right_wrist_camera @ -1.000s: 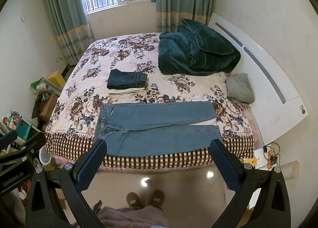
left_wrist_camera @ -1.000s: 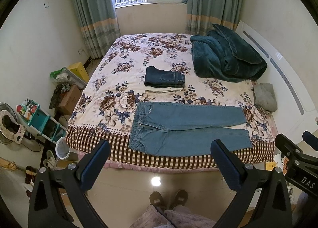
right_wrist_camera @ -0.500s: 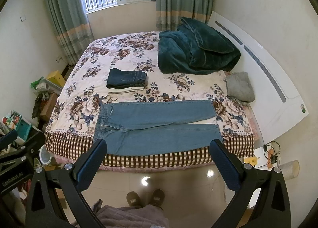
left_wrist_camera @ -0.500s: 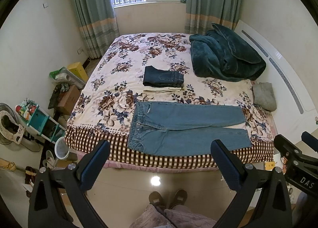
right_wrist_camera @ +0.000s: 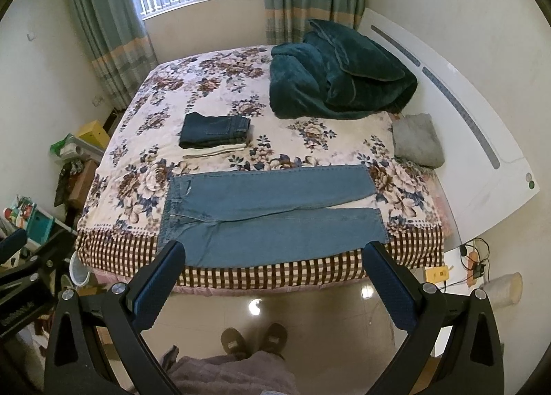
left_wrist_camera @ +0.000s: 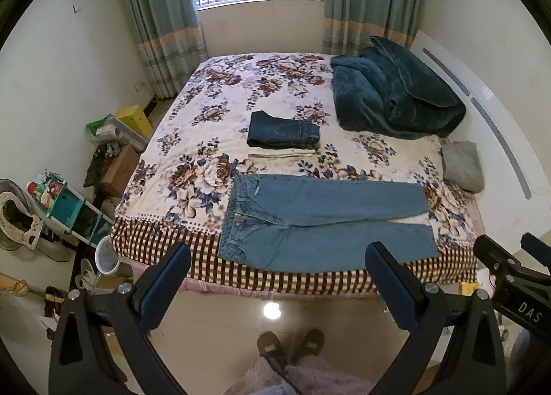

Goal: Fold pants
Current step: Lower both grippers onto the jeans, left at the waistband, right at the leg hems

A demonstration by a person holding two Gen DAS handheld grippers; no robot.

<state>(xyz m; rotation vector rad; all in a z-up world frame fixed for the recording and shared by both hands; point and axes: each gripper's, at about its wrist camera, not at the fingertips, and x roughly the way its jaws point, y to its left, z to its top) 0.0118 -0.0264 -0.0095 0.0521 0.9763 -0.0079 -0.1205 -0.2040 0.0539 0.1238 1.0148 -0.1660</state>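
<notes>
Light blue jeans [left_wrist_camera: 320,222] lie spread flat along the bed's near edge, waistband to the left, legs to the right; they also show in the right wrist view [right_wrist_camera: 268,216]. My left gripper [left_wrist_camera: 279,281] is open and empty, held high above the floor in front of the bed. My right gripper [right_wrist_camera: 273,279] is open and empty at about the same height. The right gripper's body [left_wrist_camera: 509,278] shows at the right edge of the left wrist view. The left gripper's body [right_wrist_camera: 24,278] shows at the left edge of the right wrist view.
A stack of folded dark jeans over cream cloth [left_wrist_camera: 283,135] lies mid-bed. A teal blanket [left_wrist_camera: 396,92] is heaped at the far right by the white headboard [right_wrist_camera: 475,112]. A grey pillow [left_wrist_camera: 463,166] lies beside it. Clutter and shelves [left_wrist_camera: 65,209] stand left of the bed.
Both grippers have drifted slightly; the bed sits a little higher in view. Nothing has been touched and both grippers stay open.
</notes>
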